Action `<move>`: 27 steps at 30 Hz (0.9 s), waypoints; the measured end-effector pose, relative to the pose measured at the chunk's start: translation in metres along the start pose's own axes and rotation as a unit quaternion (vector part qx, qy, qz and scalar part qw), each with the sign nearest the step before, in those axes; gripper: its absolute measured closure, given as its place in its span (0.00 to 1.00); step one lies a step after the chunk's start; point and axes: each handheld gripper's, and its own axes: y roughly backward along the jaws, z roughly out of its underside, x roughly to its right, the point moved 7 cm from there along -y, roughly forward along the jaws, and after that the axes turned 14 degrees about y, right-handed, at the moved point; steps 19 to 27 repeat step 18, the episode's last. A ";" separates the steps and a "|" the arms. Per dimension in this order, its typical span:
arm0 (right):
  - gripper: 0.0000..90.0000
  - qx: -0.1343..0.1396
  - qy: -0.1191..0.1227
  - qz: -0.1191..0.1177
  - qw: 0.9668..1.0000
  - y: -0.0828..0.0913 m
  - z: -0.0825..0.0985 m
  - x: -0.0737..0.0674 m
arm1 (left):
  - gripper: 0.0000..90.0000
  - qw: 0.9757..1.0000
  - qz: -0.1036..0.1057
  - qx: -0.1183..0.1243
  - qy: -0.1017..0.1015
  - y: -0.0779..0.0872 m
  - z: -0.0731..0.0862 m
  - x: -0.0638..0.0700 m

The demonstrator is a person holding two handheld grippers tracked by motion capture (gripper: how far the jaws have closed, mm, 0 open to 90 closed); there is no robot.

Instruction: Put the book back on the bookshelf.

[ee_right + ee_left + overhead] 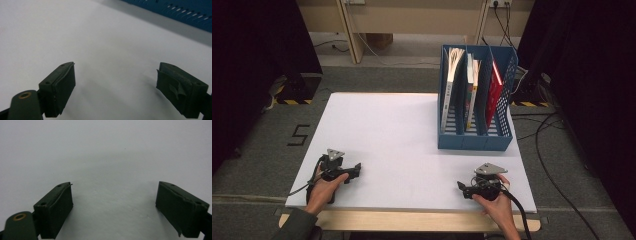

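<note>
A blue file rack (476, 140) stands at the back right of the white table (387, 130). Upright in its compartments are a white-paged book (453, 75), a colourful book (472, 85) and a red book (495, 90). My left gripper (356, 170) rests near the front left edge, held by a hand, its jaws pointing right. In the left gripper view it (115, 184) is open over bare white table. My right gripper (461, 188) lies at the front right, pointing left. It (116, 63) is open with nothing between the jaws, and the rack's base (175, 10) runs across the top right corner.
The table's wooden front edge (412, 221) runs below both hands. Grey floor surrounds the table, with cables (552, 175) on the right and dark curtains at both sides. Wide white surface lies between the grippers and left of the rack.
</note>
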 end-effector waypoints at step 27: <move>0.17 -0.008 0.018 0.013 1.000 -0.003 0.007 -0.005 | 0.14 1.000 0.000 -0.001 0.000 0.000 0.000 0.000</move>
